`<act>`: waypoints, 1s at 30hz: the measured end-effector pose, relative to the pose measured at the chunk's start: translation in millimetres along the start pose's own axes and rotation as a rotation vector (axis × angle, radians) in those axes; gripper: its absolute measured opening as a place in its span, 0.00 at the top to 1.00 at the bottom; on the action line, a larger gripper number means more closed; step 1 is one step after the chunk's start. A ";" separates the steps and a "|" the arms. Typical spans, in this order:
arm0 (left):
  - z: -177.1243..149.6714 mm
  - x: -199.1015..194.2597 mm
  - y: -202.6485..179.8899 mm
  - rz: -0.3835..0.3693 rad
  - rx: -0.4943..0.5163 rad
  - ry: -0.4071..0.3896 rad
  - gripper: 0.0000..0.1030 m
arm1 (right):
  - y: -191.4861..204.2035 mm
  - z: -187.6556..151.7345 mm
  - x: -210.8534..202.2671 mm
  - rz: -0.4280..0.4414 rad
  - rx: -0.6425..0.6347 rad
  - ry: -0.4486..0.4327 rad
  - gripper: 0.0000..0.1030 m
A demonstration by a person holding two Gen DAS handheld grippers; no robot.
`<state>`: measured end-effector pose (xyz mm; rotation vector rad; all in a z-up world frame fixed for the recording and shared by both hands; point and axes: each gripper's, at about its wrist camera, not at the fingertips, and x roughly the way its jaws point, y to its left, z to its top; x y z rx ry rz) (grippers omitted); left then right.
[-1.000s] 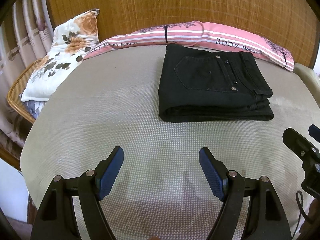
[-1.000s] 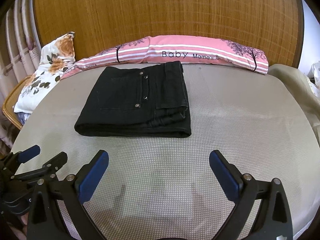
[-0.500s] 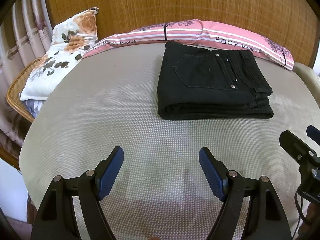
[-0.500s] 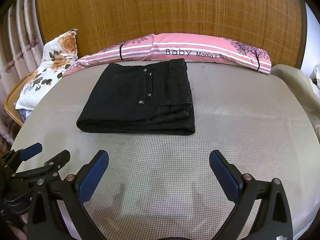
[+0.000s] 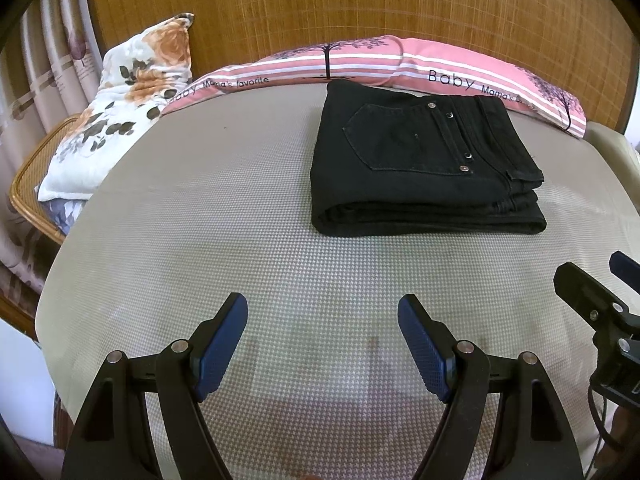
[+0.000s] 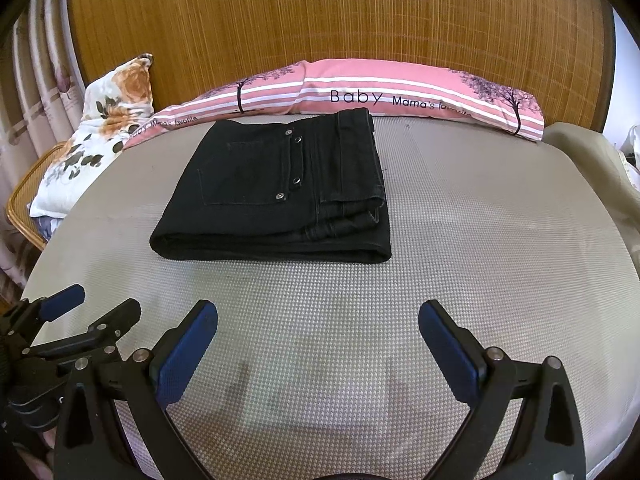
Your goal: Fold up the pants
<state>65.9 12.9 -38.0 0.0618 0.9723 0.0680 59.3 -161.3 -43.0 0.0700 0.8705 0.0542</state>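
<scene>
Black pants [image 5: 420,160] [image 6: 280,188] lie folded into a thick rectangle on the grey mattress [image 5: 224,216] [image 6: 480,240], back pocket up, close to the pink pillow. My left gripper [image 5: 322,308] hovers open over the mattress, well short of the pants, with nothing between its blue pads. Equally far back, my right gripper [image 6: 318,314] is open and empty. Each gripper shows at the edge of the other's view: the right gripper [image 5: 592,284] at the right, the left gripper [image 6: 92,308] at the lower left.
A long pink striped pillow [image 5: 420,64] [image 6: 360,92] lies along the woven headboard [image 6: 320,20]. A floral pillow [image 5: 120,100] [image 6: 100,136] leans at the left over a rattan chair edge [image 5: 28,168]. Curtains hang at far left. A beige cloth [image 6: 580,148] sits at right.
Both views have shifted slightly, so the pants sit a little lower in the right wrist frame. The pants themselves and both grippers' openings are unchanged.
</scene>
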 end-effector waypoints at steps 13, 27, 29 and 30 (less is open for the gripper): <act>1.8 3.6 -1.3 -0.012 0.004 -0.001 0.24 | -2.8 -0.2 2.9 -0.012 0.007 0.004 0.03; 5.1 4.7 0.9 -0.026 0.001 -0.004 0.24 | -2.3 0.2 3.4 -0.019 0.002 0.007 0.03; 7.1 4.9 3.0 -0.029 -0.007 -0.006 0.24 | -1.8 1.3 4.0 -0.023 0.000 0.006 0.03; 8.5 5.6 4.3 -0.037 -0.011 -0.002 0.24 | -1.5 2.1 4.1 -0.026 -0.002 0.006 0.03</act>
